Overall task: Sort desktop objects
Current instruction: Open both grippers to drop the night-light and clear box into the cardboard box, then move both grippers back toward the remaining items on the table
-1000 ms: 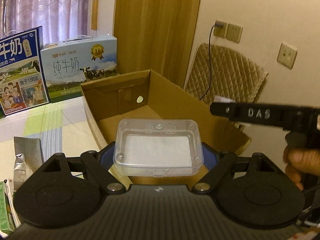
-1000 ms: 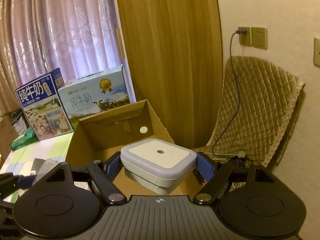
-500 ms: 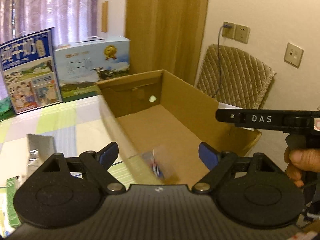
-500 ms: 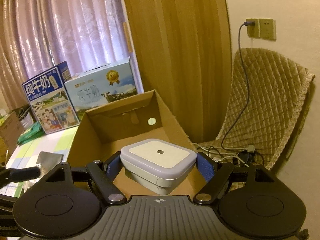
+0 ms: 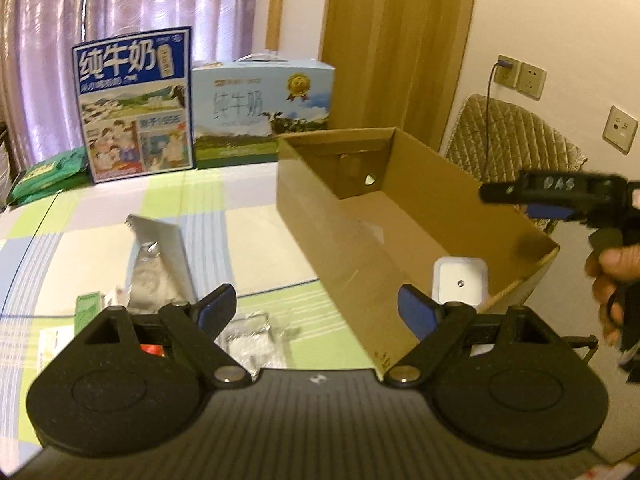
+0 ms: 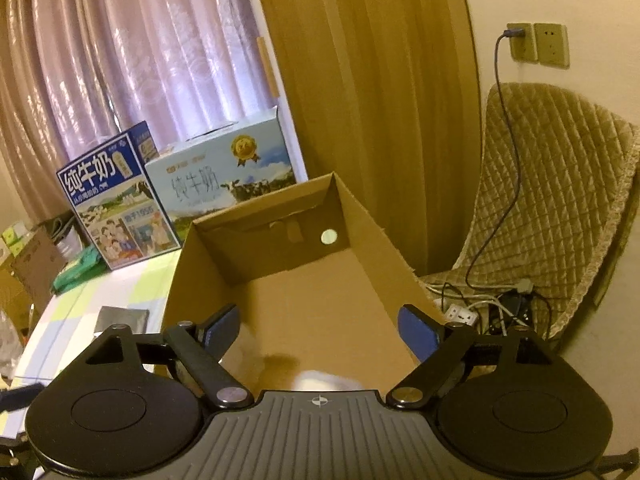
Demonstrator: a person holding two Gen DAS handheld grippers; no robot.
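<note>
At the far left of the left wrist view a green packet [image 5: 48,172] lies on the tabletop [image 5: 248,232], with two milk cartons standing behind it: a dark blue milk carton [image 5: 134,104] and a pale blue milk carton [image 5: 262,114]. Nearer the camera a silver foil pouch [image 5: 158,258] lies on the checked cloth, and a small green box [image 5: 88,312] sits just beside the left finger. The left hand-held gripper [image 5: 316,308] is released, its blue pads spread wide with nothing between them. To the right stands the open cardboard box [image 5: 340,248], and inside it, near the close end, rests the white square device [image 5: 460,280] (a small dark dot marks its top face). Further right the other tool shows as a blurred black bar above a hand [image 5: 614,276].

In the right wrist view the right hand-held gripper [image 6: 318,326] is likewise released, pads well apart over the box [image 6: 320,300]. A pale blur [image 6: 324,380] just above the gripper body lies on the box floor; it is too smeared to identify. At the far right a quilted chair [image 6: 560,200] stands against the wall, a cable [image 6: 504,120] running up to a wall socket [image 6: 520,40]
</note>
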